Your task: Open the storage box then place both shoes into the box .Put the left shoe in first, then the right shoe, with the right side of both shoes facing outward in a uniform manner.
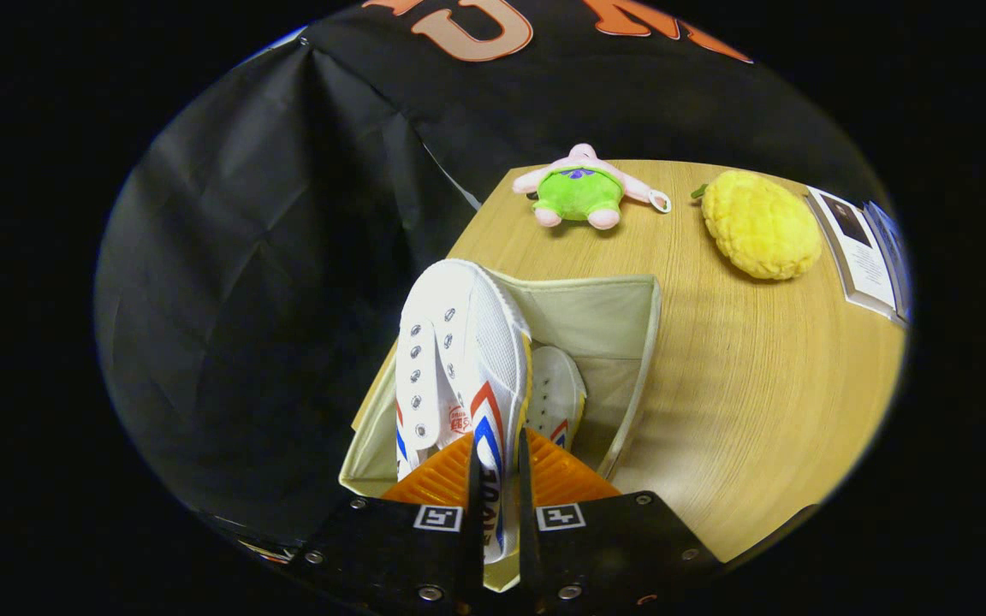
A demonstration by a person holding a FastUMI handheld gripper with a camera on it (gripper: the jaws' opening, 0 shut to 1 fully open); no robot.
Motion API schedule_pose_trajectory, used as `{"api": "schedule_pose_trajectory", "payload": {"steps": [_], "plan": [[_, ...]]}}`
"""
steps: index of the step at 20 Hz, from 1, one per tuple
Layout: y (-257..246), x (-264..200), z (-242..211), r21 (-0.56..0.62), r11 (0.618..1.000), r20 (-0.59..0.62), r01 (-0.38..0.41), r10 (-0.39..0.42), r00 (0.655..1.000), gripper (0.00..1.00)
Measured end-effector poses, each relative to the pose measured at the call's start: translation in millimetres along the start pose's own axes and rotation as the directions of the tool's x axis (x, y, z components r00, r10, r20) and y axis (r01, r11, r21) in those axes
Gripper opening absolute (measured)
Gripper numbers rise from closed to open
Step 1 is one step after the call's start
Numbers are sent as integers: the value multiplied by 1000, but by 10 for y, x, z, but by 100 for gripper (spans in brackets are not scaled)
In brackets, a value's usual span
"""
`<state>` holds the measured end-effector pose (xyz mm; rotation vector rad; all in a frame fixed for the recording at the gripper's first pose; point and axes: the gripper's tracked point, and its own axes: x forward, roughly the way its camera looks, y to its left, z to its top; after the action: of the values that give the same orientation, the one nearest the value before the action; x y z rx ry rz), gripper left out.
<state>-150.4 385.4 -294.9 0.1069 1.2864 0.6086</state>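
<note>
My gripper, low centre of the frame, is clenched on the heel wall of a white canvas sneaker, one finger pressing each side; the shoe stands toe-up, reaching toward mid-frame, its red and blue side stripes facing right. I judge this is the right shoe, held by the thin heel edge so it can go down narrow into the space left. Just right of it and lower, the other sneaker already sits inside the open beige fabric storage box, toe against the far wall, so the first shoe looks done and the second is partway in. The box occupies the lower centre and stands on a light wooden table, close to the table's left edge with the black cloth wall beyond. What may hinder: the shoe already in the box narrows the slot, and the soft box walls could fold if nudged. Farther off, upper centre, lies a pink and green plush toy; right of it a yellow pineapple plush; at the far right edge a booklet. All three lie well apart from the box.
</note>
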Motion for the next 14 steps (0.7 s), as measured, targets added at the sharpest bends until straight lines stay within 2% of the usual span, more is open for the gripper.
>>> {"api": "schedule_pose_trajectory", "payload": {"steps": [4, 7, 12, 14], "plan": [[-15, 171, -74, -21, 999, -49, 32, -33, 998, 17], [-38, 294, -175, -58, 995, -132, 87, -94, 987, 17], [1, 252, -194, -105, 977, -157, 184, -199, 967, 17], [27, 243, -224, -135, 974, -178, 184, -206, 962, 18]]}}
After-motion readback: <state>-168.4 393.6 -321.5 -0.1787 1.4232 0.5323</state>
